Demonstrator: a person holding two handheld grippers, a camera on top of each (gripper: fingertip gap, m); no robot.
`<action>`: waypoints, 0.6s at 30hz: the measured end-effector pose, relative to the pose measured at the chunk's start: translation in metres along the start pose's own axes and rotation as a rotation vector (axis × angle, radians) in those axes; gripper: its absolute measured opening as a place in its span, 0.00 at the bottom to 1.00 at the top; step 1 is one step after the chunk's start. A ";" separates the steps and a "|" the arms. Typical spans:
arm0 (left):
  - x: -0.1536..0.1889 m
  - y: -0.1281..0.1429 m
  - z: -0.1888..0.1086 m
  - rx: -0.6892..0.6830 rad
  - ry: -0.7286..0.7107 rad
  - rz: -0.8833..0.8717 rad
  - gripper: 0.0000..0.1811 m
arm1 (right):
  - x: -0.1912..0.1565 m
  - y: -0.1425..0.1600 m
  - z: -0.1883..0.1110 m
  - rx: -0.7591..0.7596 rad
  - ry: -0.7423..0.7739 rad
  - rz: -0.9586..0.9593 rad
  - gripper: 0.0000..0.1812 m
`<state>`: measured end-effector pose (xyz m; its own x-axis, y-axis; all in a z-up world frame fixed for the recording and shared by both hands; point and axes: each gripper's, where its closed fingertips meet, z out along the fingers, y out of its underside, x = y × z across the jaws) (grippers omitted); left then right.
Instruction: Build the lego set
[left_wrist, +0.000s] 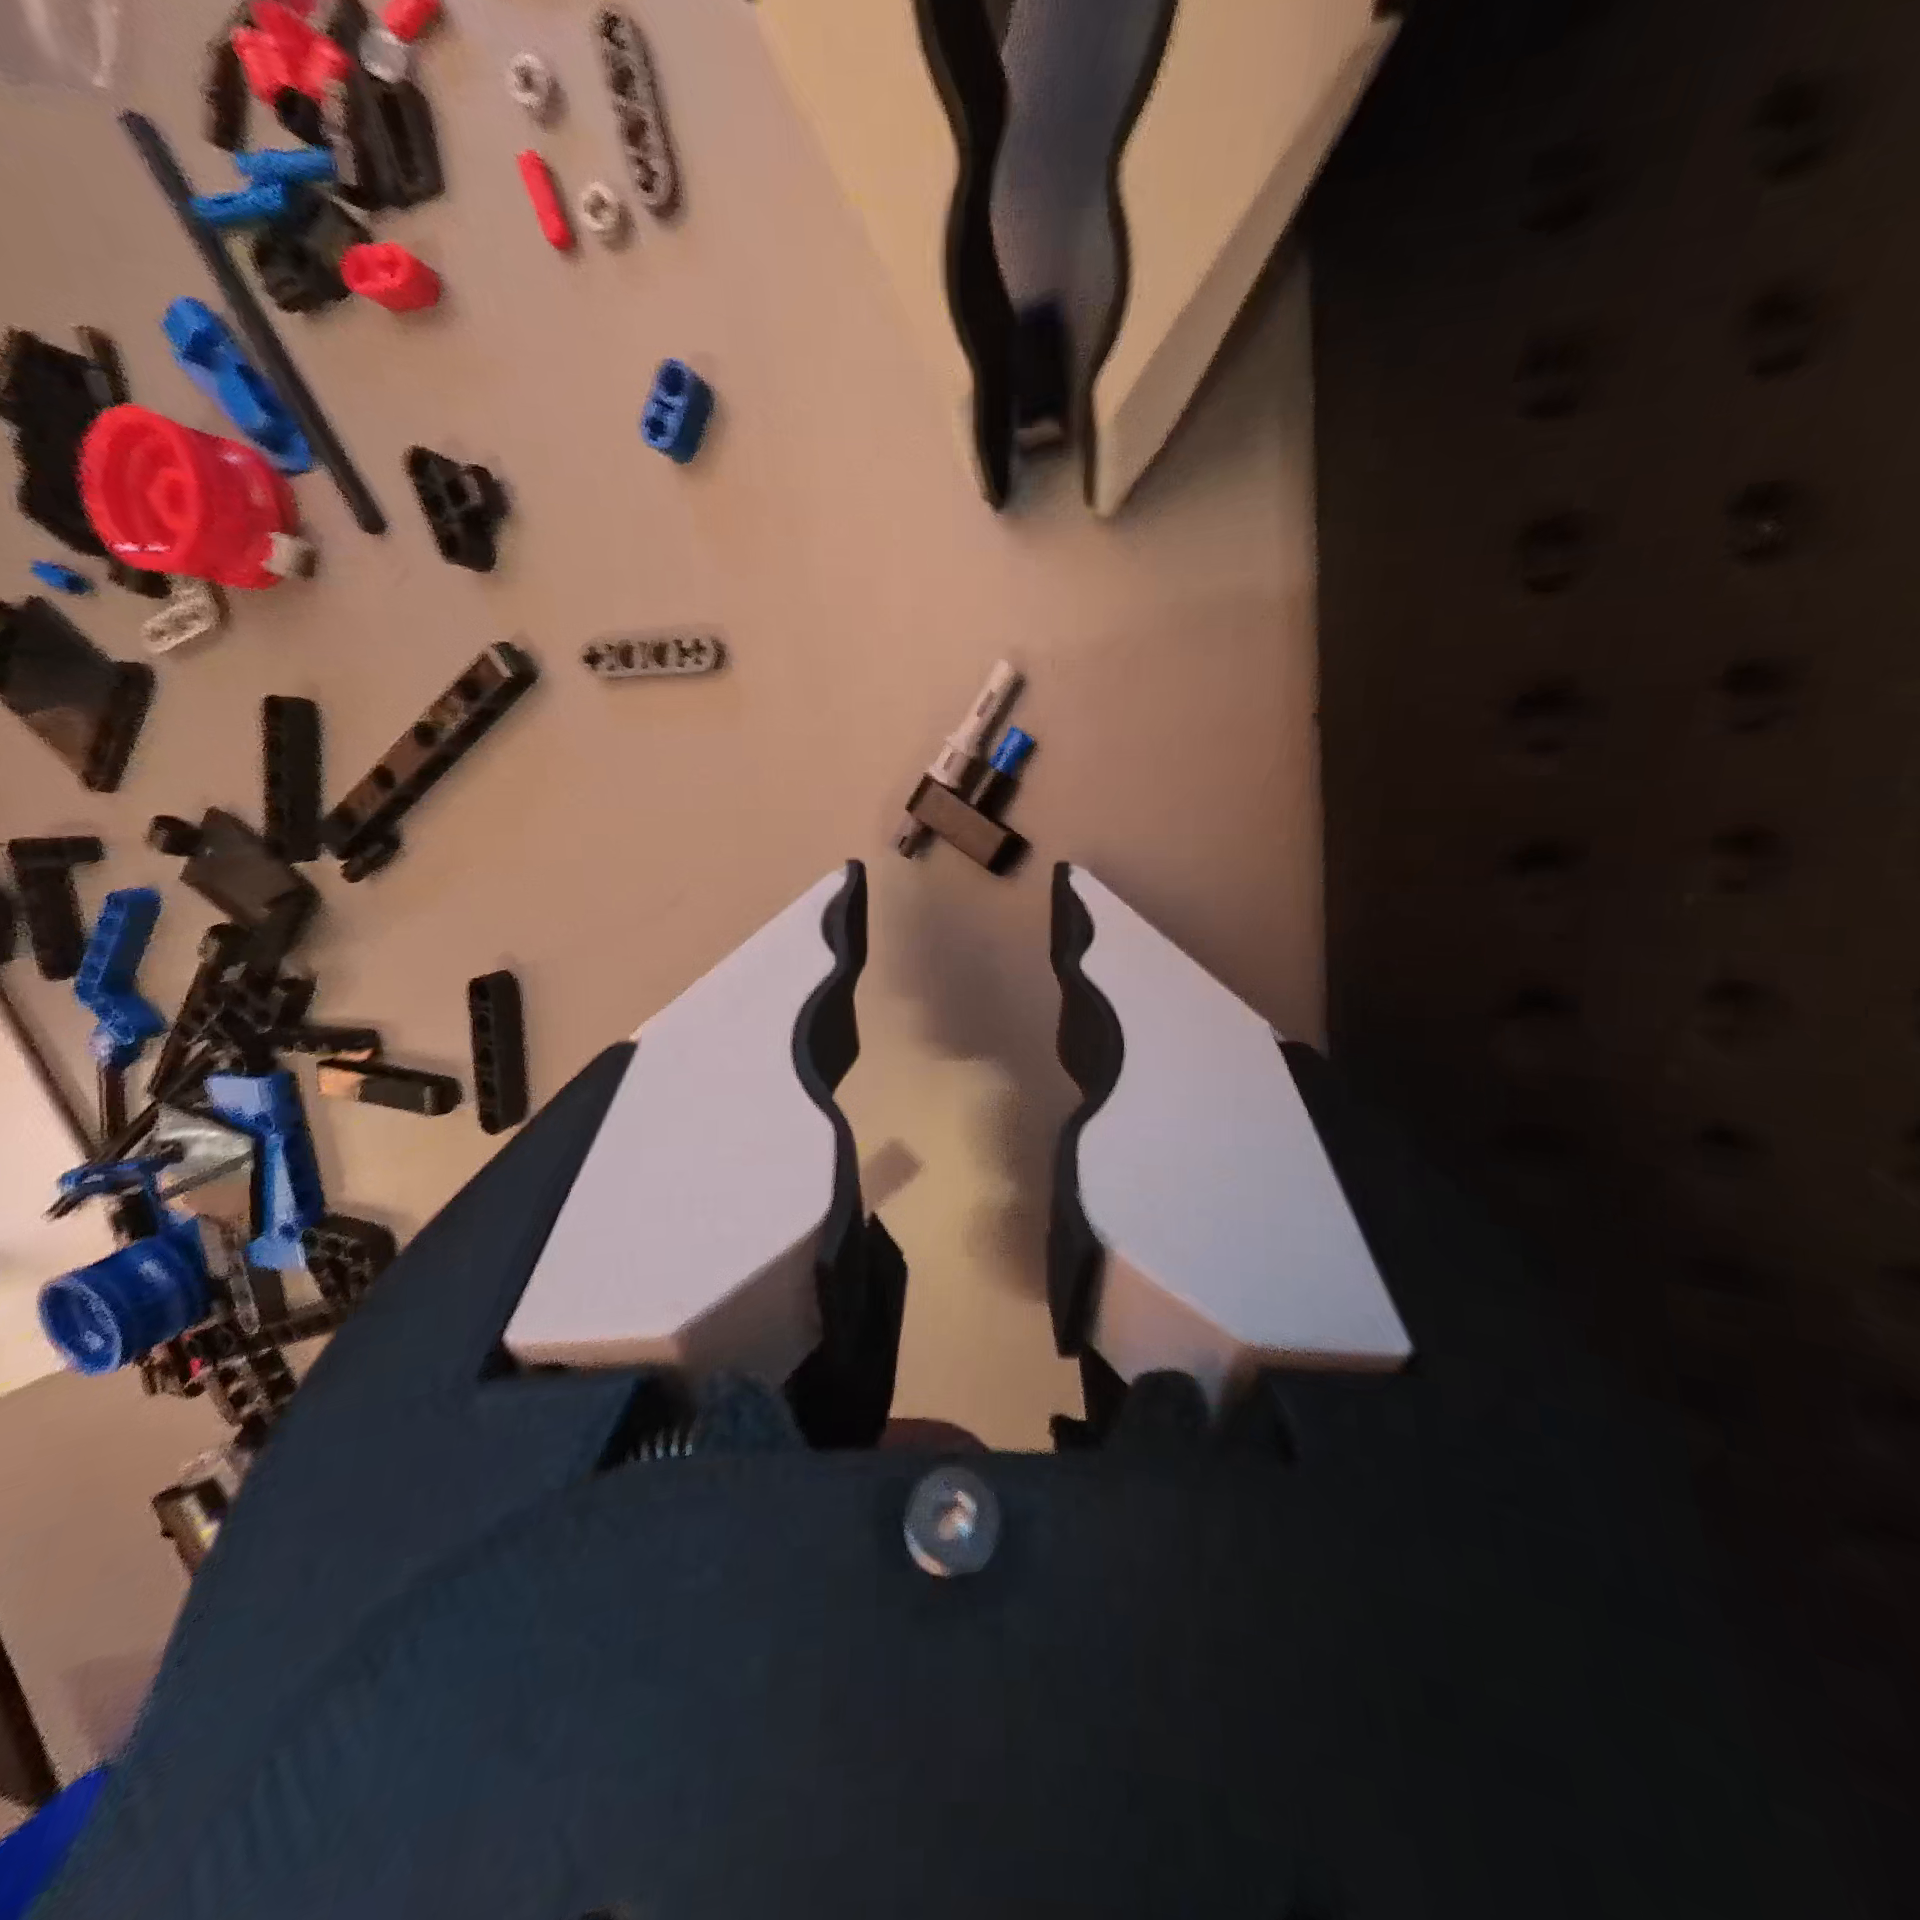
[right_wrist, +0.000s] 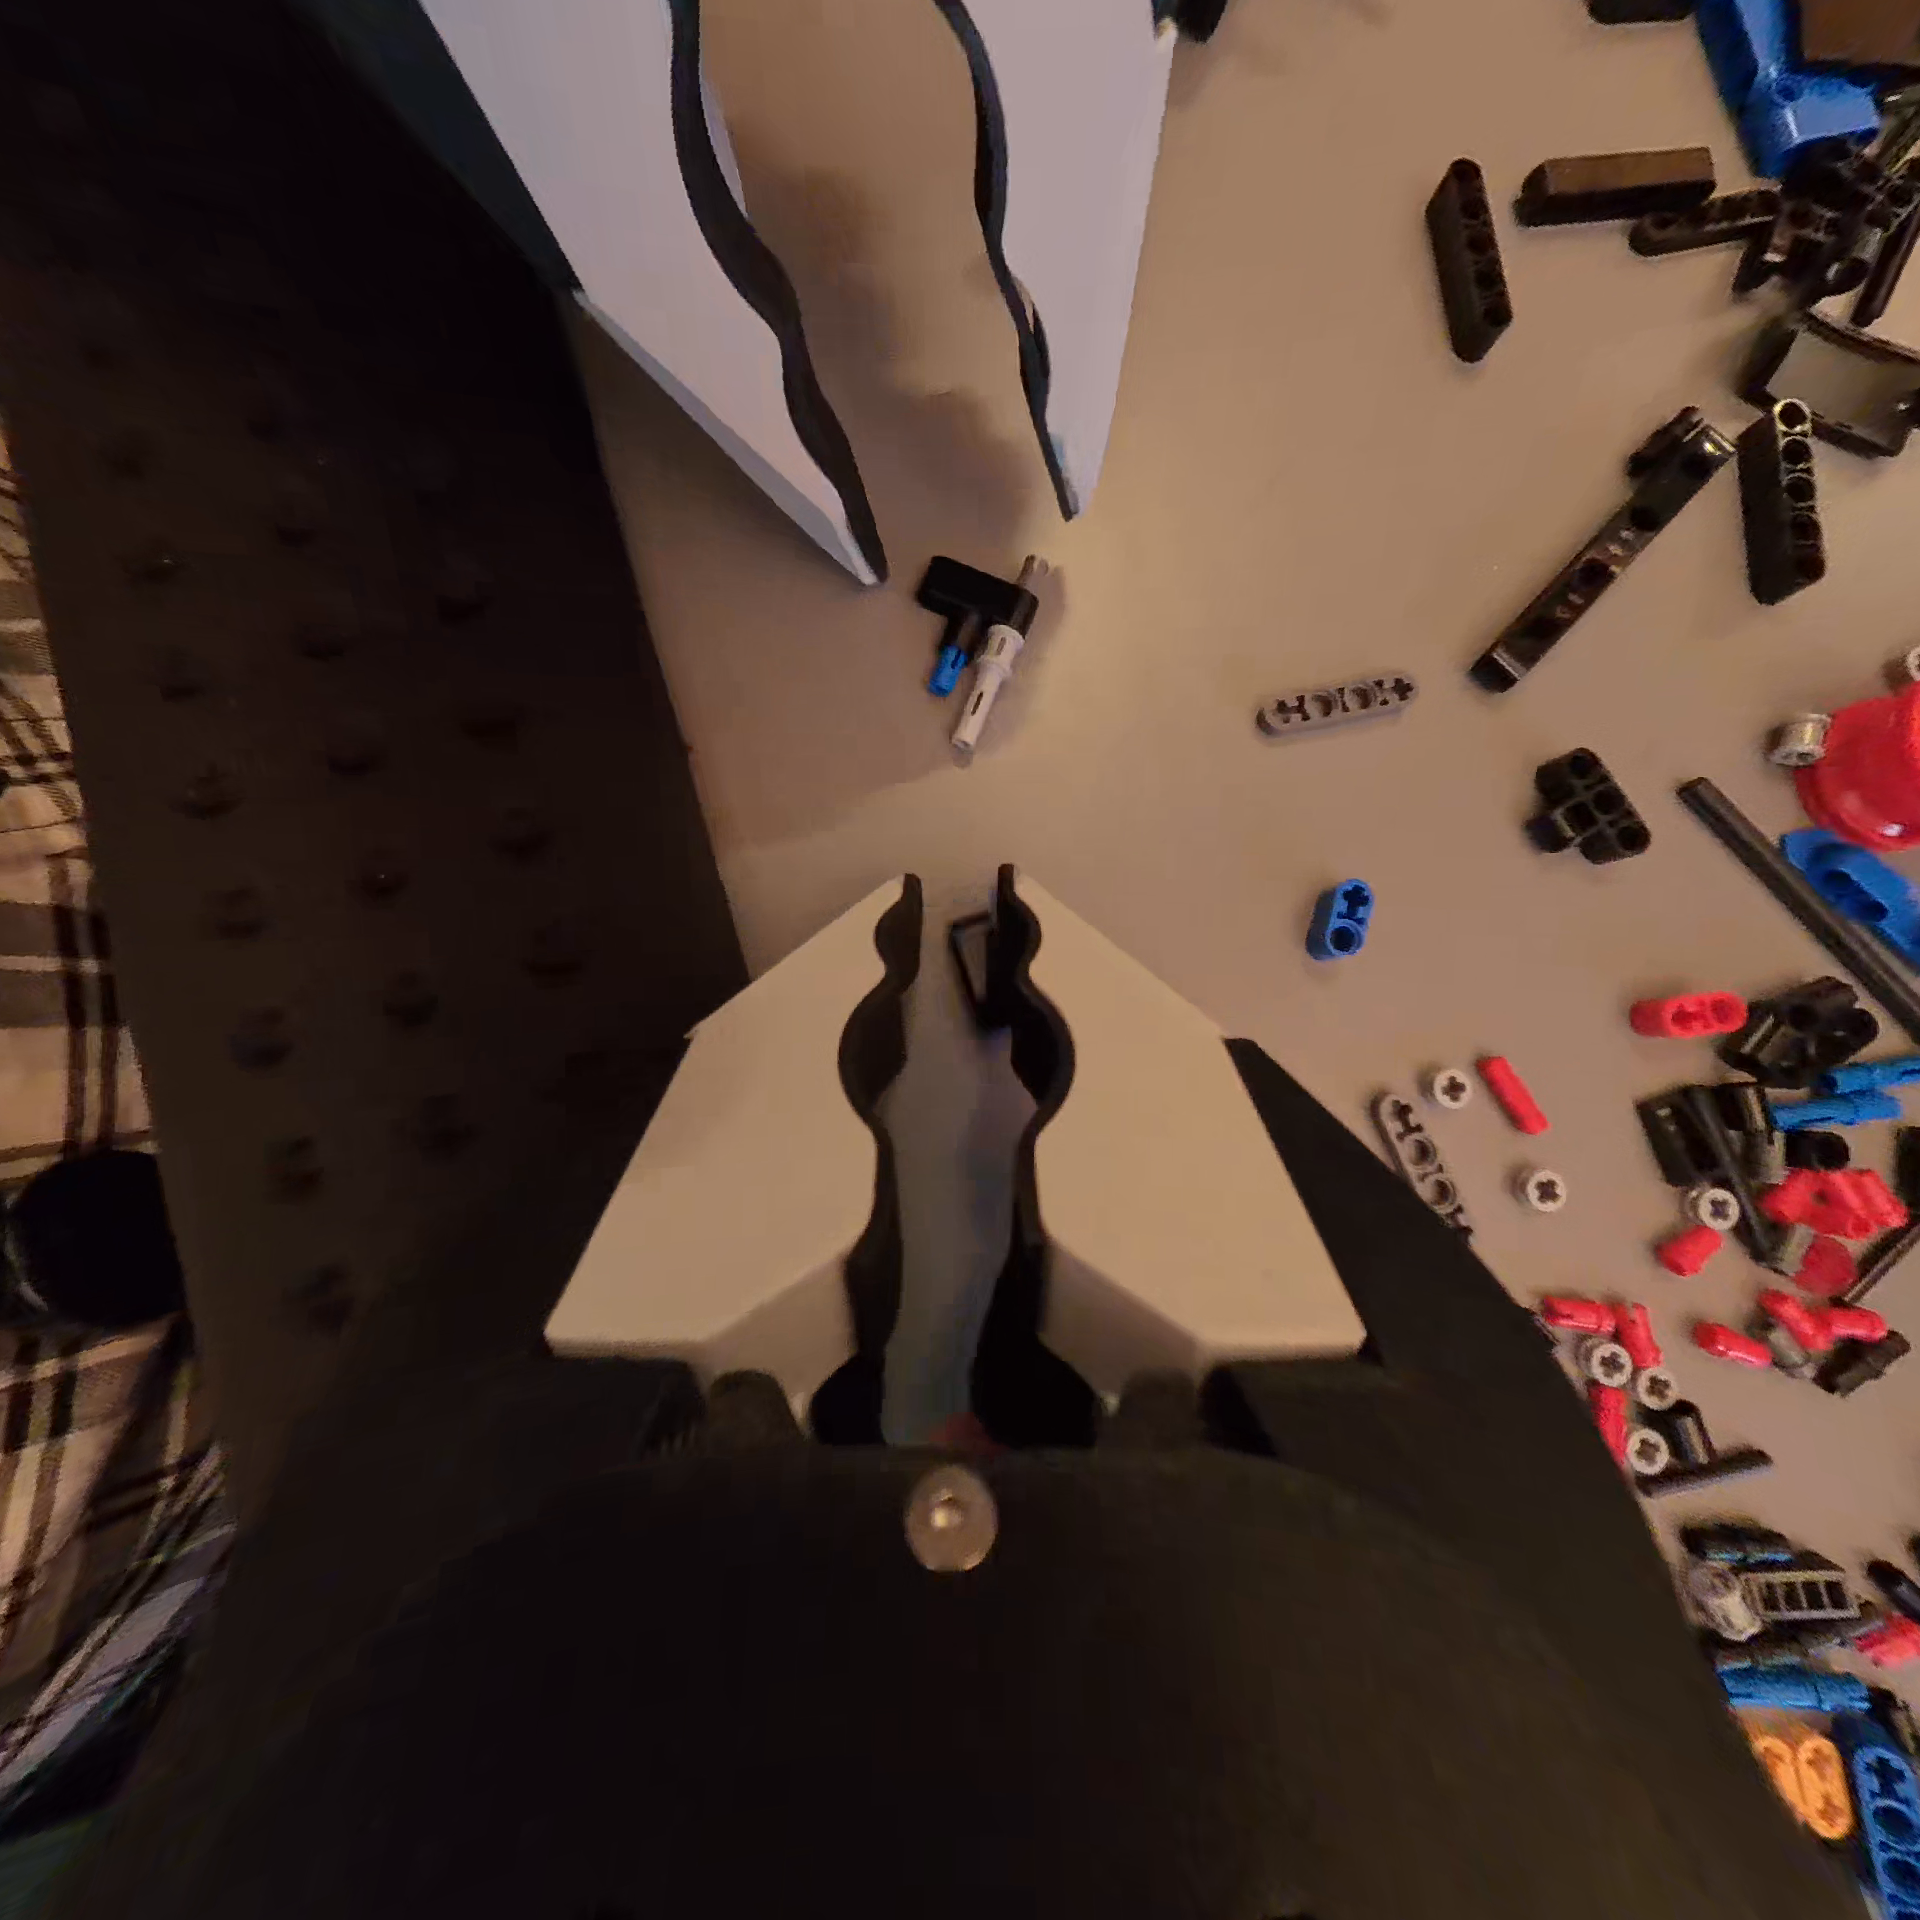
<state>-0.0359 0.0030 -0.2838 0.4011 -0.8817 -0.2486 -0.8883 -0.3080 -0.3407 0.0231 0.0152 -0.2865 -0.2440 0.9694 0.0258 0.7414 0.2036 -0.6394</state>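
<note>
We take the small assembly (left_wrist: 971, 790) as our landmark: a short black connector with a pale grey axle pin and a blue pin pushed into it, lying on the tan table (left_wrist: 810, 582) near the edge where the dark studded mat (left_wrist: 1610, 727) begins. Our left gripper (left_wrist: 958, 883) hovers just short of the small assembly with its fingers spread wide and nothing between them; in the right wrist view the same gripper comes in from the top, its tips just beside the assembly (right_wrist: 982, 634) but apart from it. Our right gripper (right_wrist: 958, 894) sits on the opposite side of the assembly, pointing toward it, its fingers drawn narrow and pinching a small black piece (right_wrist: 975, 961) near the tips; whether both pads touch it we cannot tell. From the left wrist view that gripper appears beyond the assembly with something dark and bluish held between its fingers. We see no box, tray or bin: the parts lie loose on the table. Away from the mat side of the assembly lie a flat grey beam (right_wrist: 1335, 704), a small blue two-hole connector (right_wrist: 1340, 916), a black block with holes (right_wrist: 1584, 802) and a long black beam (right_wrist: 1605, 551). Farther out still sit a red wheel hub (left_wrist: 182, 499), a long black axle (left_wrist: 255, 322), a blue cylinder (left_wrist: 120, 1304) on a black frame, and a jumble of red, blue, black and grey pins.
</note>
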 end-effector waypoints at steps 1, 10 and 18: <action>0.003 0.000 0.001 0.003 0.038 0.011 0.17 | 0.000 0.000 0.001 0.003 -0.001 -0.008 0.05; 0.008 -0.008 0.004 0.053 0.086 -0.054 0.13 | 0.014 0.019 -0.023 -0.026 0.051 0.008 0.12; 0.010 -0.011 0.005 0.061 0.068 -0.076 0.15 | 0.024 0.021 -0.015 -0.039 0.068 -0.060 0.01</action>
<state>-0.0212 -0.0011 -0.2868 0.4491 -0.8794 -0.1580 -0.8396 -0.3548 -0.4114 0.0420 0.0448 -0.2874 -0.2470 0.9620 0.1160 0.7507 0.2657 -0.6048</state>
